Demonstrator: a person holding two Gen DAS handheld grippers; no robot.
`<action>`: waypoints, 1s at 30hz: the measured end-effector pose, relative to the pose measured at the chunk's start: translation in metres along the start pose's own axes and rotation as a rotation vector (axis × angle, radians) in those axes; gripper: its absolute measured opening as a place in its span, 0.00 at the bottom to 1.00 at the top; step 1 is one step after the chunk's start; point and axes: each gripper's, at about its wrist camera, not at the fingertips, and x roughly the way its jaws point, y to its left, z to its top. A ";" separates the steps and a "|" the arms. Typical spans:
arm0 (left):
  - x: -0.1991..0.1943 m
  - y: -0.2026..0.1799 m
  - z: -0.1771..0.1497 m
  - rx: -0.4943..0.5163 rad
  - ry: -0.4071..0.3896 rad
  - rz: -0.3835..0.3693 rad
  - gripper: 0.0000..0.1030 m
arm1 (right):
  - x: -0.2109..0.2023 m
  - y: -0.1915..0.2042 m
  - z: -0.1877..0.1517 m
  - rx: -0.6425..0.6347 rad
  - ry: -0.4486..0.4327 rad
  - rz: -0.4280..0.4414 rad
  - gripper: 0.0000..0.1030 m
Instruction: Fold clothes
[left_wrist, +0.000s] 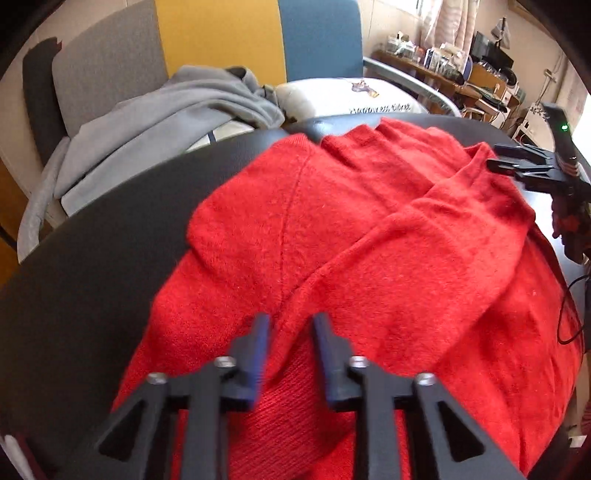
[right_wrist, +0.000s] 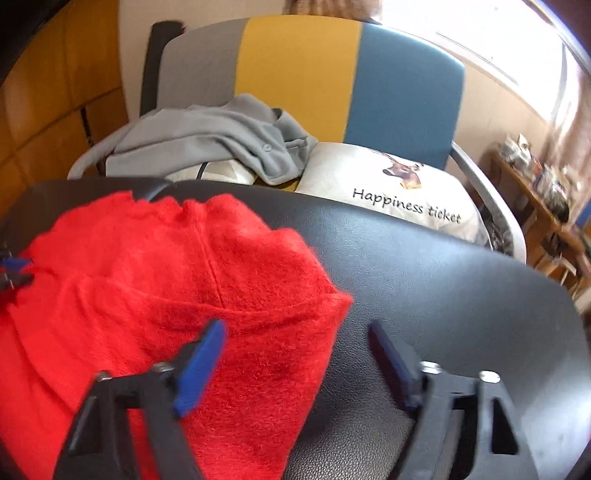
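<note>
Sweater (right_wrist: 155, 295) edge beside open right tongs (right_wrist: 295, 332), bare table (right_wrist: 443, 266) beyond.

- Left wrist view: sits just behind the left claw (left_wrist: 291, 321), close above the red sweater (left_wrist: 369, 240) on the black desk (left_wrist: 110, 221), facing the far chair.
- Right wrist view: behind the right claw (right_wrist: 295, 328), low over the sweater's right edge, facing the same way.
- Shared: sweater, desk, grey garment (left_wrist: 155, 122), printed pillow (right_wrist: 388, 184), striped chair (right_wrist: 295, 74).
</note>
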 end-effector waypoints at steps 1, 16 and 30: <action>-0.006 -0.005 0.000 0.008 -0.023 0.011 0.05 | 0.005 0.003 -0.001 -0.017 0.028 0.006 0.37; -0.001 -0.010 0.071 -0.106 -0.125 0.099 0.09 | 0.001 -0.062 -0.009 0.182 0.049 -0.146 0.14; -0.009 0.073 -0.009 -0.615 -0.107 -0.180 0.28 | -0.059 0.012 -0.028 -0.008 -0.100 0.057 0.75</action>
